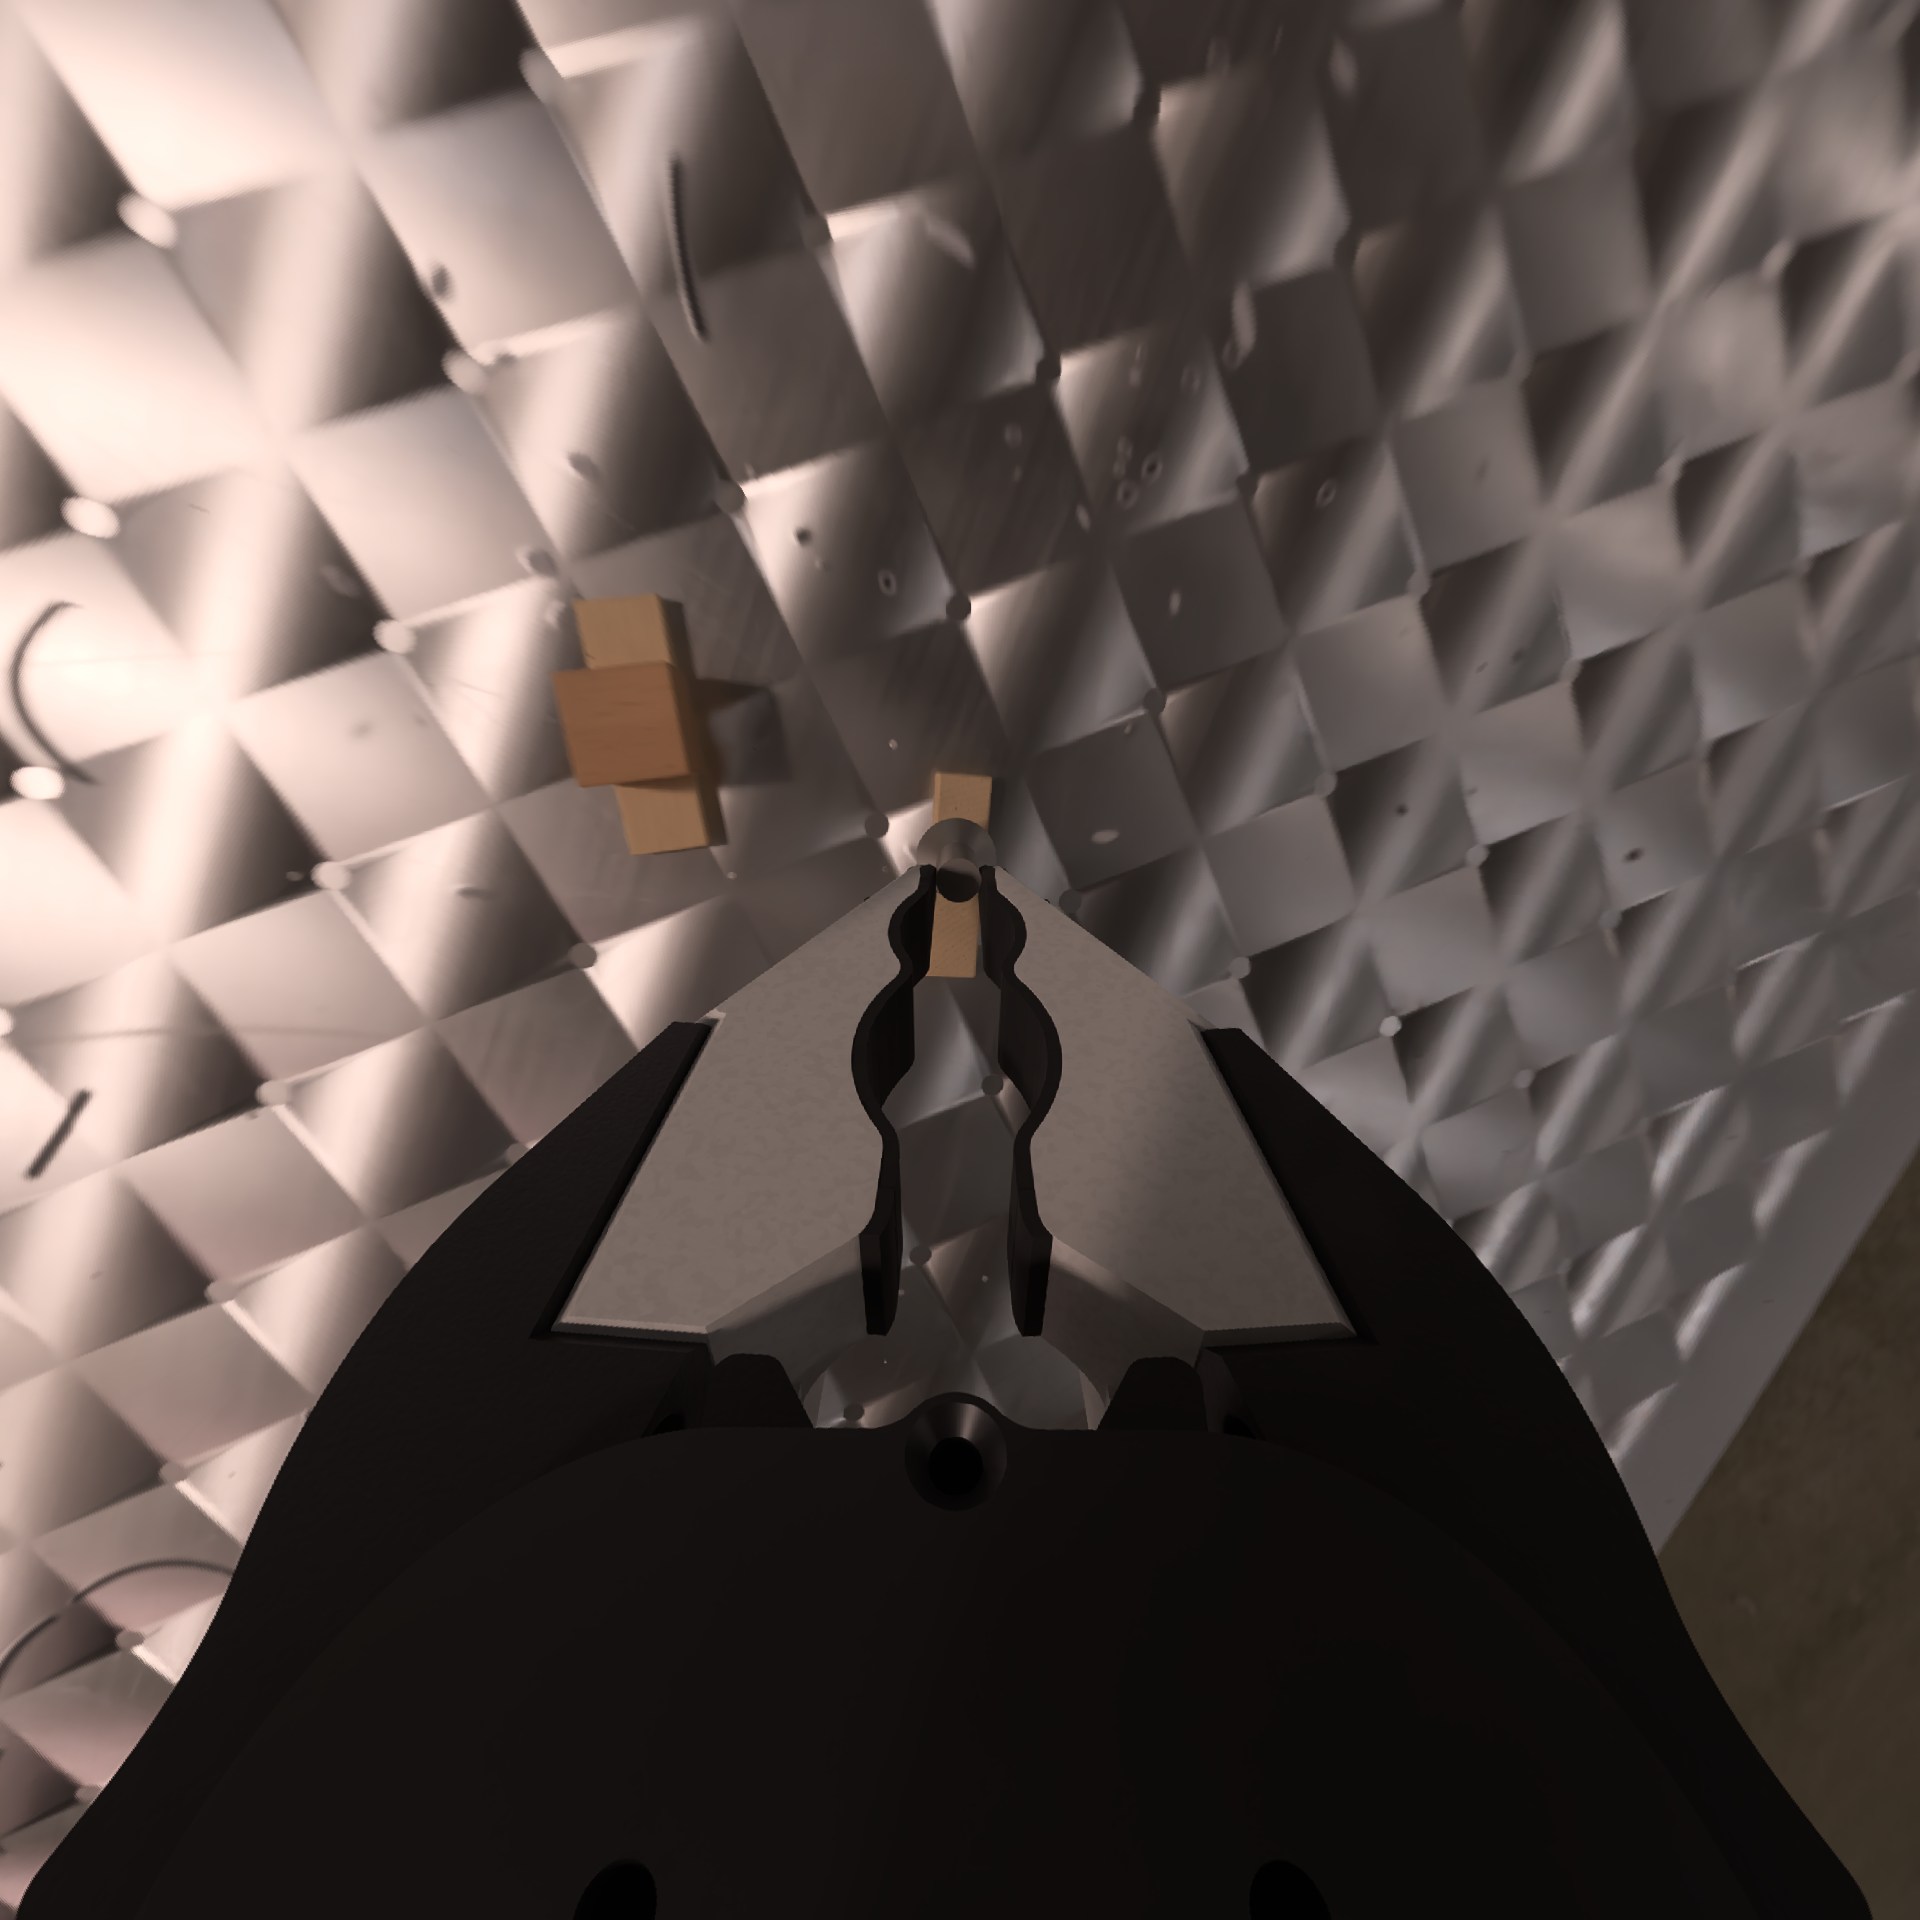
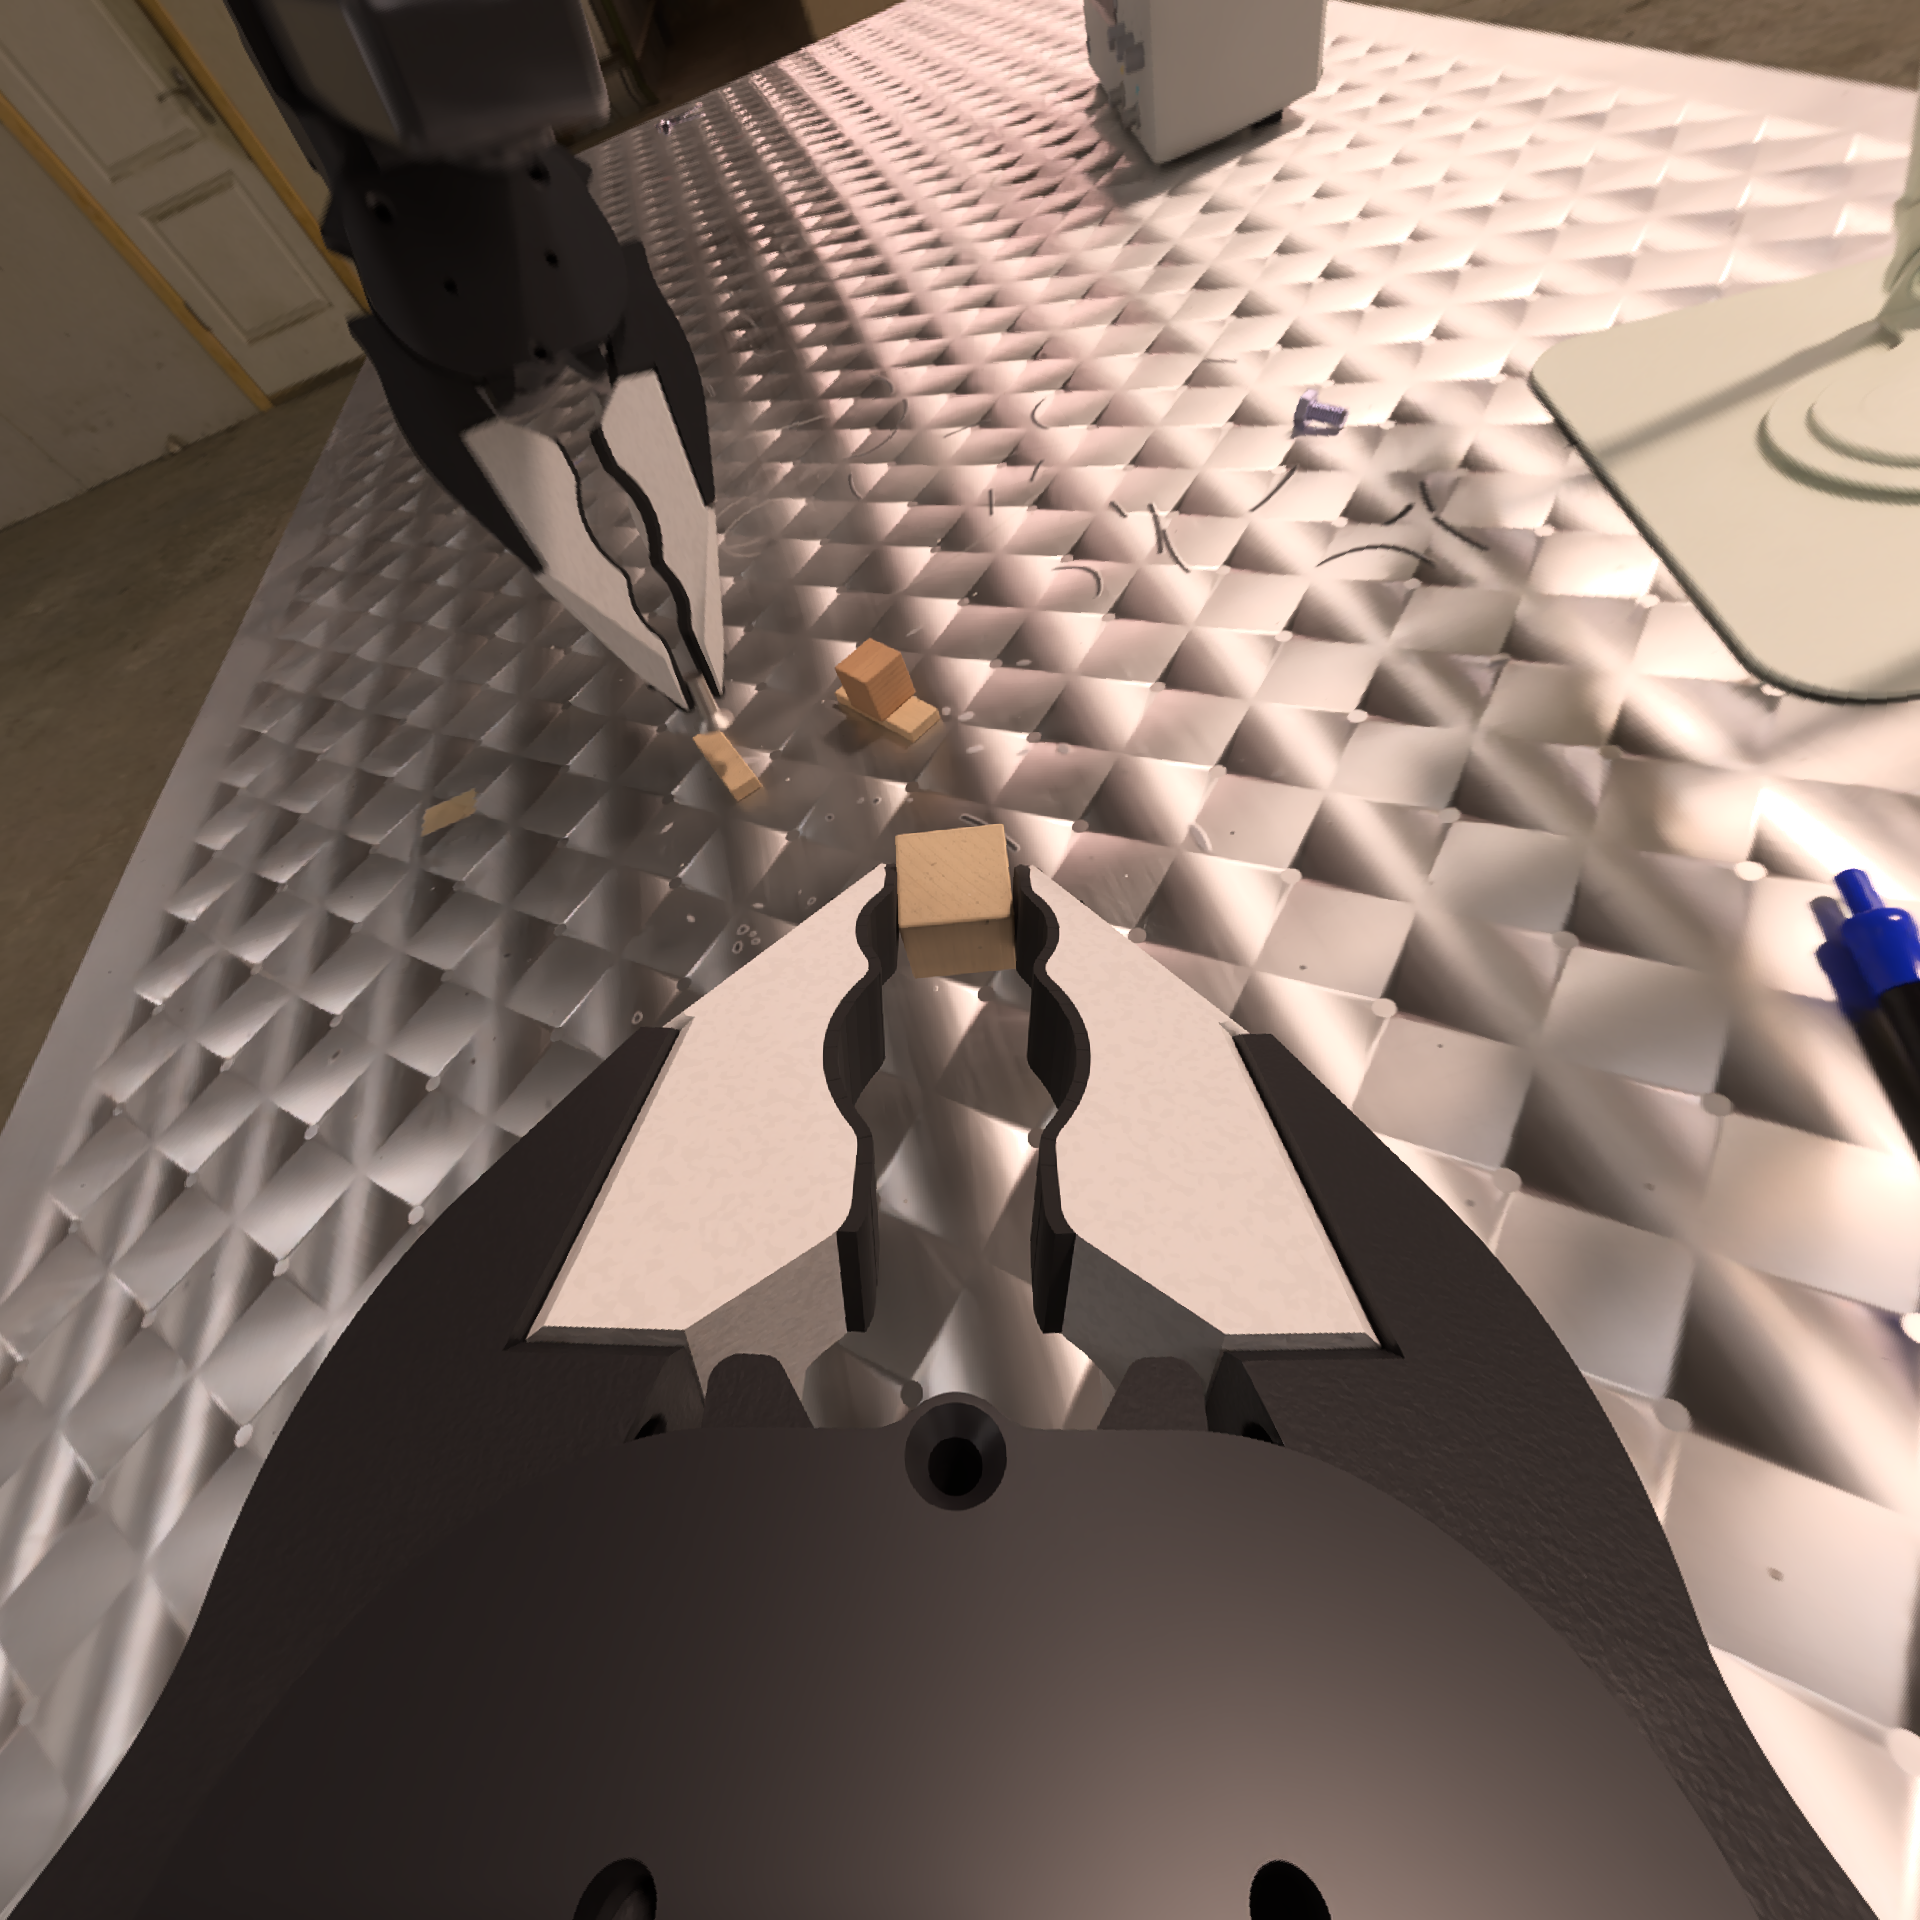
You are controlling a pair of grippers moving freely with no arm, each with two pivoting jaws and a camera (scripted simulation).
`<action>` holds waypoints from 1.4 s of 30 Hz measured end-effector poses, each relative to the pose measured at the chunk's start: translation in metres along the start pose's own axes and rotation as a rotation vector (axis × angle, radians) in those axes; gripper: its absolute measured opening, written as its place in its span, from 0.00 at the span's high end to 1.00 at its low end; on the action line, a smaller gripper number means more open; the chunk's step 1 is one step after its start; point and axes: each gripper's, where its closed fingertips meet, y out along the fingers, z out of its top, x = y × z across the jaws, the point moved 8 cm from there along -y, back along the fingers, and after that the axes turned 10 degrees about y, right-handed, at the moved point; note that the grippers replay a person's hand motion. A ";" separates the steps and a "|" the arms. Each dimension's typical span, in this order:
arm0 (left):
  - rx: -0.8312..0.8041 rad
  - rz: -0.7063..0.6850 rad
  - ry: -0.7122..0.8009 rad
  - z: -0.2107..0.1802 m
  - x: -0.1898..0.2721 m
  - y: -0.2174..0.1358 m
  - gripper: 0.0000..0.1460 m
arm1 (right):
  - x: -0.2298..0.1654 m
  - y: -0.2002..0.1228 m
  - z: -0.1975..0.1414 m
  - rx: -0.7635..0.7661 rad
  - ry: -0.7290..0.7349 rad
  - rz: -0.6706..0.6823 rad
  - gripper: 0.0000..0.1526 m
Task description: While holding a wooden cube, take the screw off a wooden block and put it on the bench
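My left gripper (image 1: 954,875) points down at the metal bench (image 1: 1351,727) and is shut on a small metal screw (image 1: 957,844). The screw hangs right over a small wooden block (image 1: 959,805); I cannot tell whether they touch. The right wrist view shows that gripper (image 2: 694,694), the screw (image 2: 715,715) and the block (image 2: 734,767) at the upper left. My right gripper (image 2: 954,904) is shut on a light wooden cube (image 2: 952,881) and holds it above the bench (image 2: 1351,935), nearer than the block.
A wooden cube on a flat wooden piece (image 2: 881,691) lies right of the block and shows in the left wrist view (image 1: 636,727). A thin wooden slip (image 2: 449,810) lies left. A white box (image 2: 1195,73), a pale stand base (image 2: 1714,499) and blue pens (image 2: 1875,961) are right.
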 end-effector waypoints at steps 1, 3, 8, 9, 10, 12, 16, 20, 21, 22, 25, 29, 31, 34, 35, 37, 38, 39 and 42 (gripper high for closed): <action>0.030 0.004 -0.014 0.004 -0.001 -0.010 0.95 | -0.001 -0.003 0.002 0.005 -0.006 -0.005 0.86; 0.116 0.041 -0.029 0.016 -0.002 -0.038 0.95 | -0.001 -0.011 0.007 0.019 -0.017 -0.018 0.86; 0.271 0.071 0.057 0.085 0.020 -0.070 0.95 | 0.000 -0.032 0.011 0.046 -0.024 -0.063 0.86; 0.276 0.059 0.069 0.103 0.026 -0.062 0.95 | 0.001 -0.035 0.010 0.049 -0.023 -0.070 0.86; 0.278 0.044 0.072 0.120 0.033 -0.050 0.95 | 0.001 -0.038 0.009 0.050 -0.022 -0.077 0.86; 0.295 0.020 0.068 0.151 0.044 -0.023 0.95 | 0.003 -0.041 0.006 0.052 -0.017 -0.094 0.86; 0.273 0.025 -0.028 0.184 0.044 0.035 0.95 | 0.008 -0.052 0.000 0.076 0.014 -0.116 0.86; 0.144 0.058 -0.055 0.189 0.039 0.072 0.95 | 0.015 -0.064 -0.006 0.094 0.054 -0.133 0.86; 0.106 0.034 -0.070 0.188 0.039 0.080 0.95 | 0.016 -0.066 -0.007 0.089 0.055 -0.138 0.86; 0.071 0.041 -0.063 0.188 0.039 0.086 0.95 | 0.016 -0.067 -0.008 0.086 0.055 -0.140 0.86; 0.097 0.031 -0.085 0.186 0.039 0.097 0.95 | 0.017 -0.066 -0.006 0.081 0.051 -0.142 0.86; 0.114 0.040 -0.119 0.182 0.036 0.102 0.89 | 0.016 -0.063 -0.003 0.076 0.044 -0.133 0.86; 0.128 0.049 -0.115 0.183 0.039 0.097 0.76 | 0.015 -0.061 -0.001 0.072 0.038 -0.128 0.86; 0.190 0.046 -0.111 0.182 0.044 0.076 0.73 | 0.016 -0.058 0.003 0.079 0.034 -0.116 0.86; 0.208 0.042 -0.106 0.180 0.046 0.065 0.73 | 0.016 -0.058 0.004 0.081 0.032 -0.112 0.86; 0.266 0.032 -0.127 0.170 0.045 0.035 0.74 | 0.016 -0.056 0.006 0.083 0.026 -0.107 0.86; 0.286 0.030 -0.137 0.161 0.043 0.018 0.74 | 0.016 -0.055 0.007 0.086 0.025 -0.103 0.86; 0.305 0.026 -0.138 0.151 0.039 0.000 0.74 | 0.017 -0.054 0.007 0.088 0.025 -0.098 0.86; 0.260 0.071 -0.110 0.108 0.020 -0.047 0.76 | 0.017 -0.048 0.005 0.091 0.030 -0.082 0.86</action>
